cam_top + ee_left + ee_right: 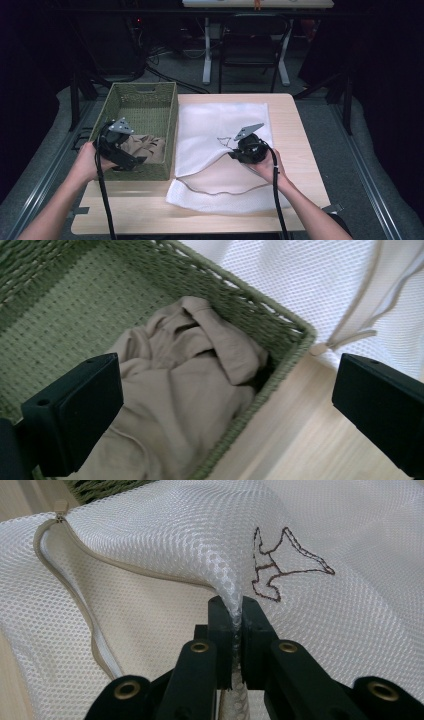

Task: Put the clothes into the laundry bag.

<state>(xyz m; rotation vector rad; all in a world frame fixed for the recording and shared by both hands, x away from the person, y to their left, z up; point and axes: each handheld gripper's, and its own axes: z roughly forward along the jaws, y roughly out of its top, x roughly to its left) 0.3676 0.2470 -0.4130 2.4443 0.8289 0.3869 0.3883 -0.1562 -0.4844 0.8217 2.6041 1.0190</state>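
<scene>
**Mesh bag pinched up, garment waiting in the basket**

The right gripper [234, 611] has its jaws clamped tight on a fold of the white mesh bag [165, 535], lifting the top layer into a soft ridge. You can see in the right gripper view how the net bunches and drapes from the pinch: light stuff, limp, no stiffness at all, so it follows wherever it is pulled. The beige zip [85, 605] curves away open to the left of the jaws, and a stitched brown motif [280, 565] sits just beside the grip. In my judgement the hold is well placed, on the upper layer near the mouth, which keeps the opening gaping.

Over to the left gripper [225, 405]: jaws spread wide, holding nothing, poised above the tan garment [190, 385] that lies crumpled in the near corner of the green woven basket [65, 315]. That cloth looks soft, light and floppy; it should bunch rather than slide, so a deep bite into a thick fold near its middle seems the safest hold, since a loose edge would only trail out.

From the high view, the basket stands on the left of the worktop [300, 130], touching the bag, which lies spread flat beside it.
</scene>
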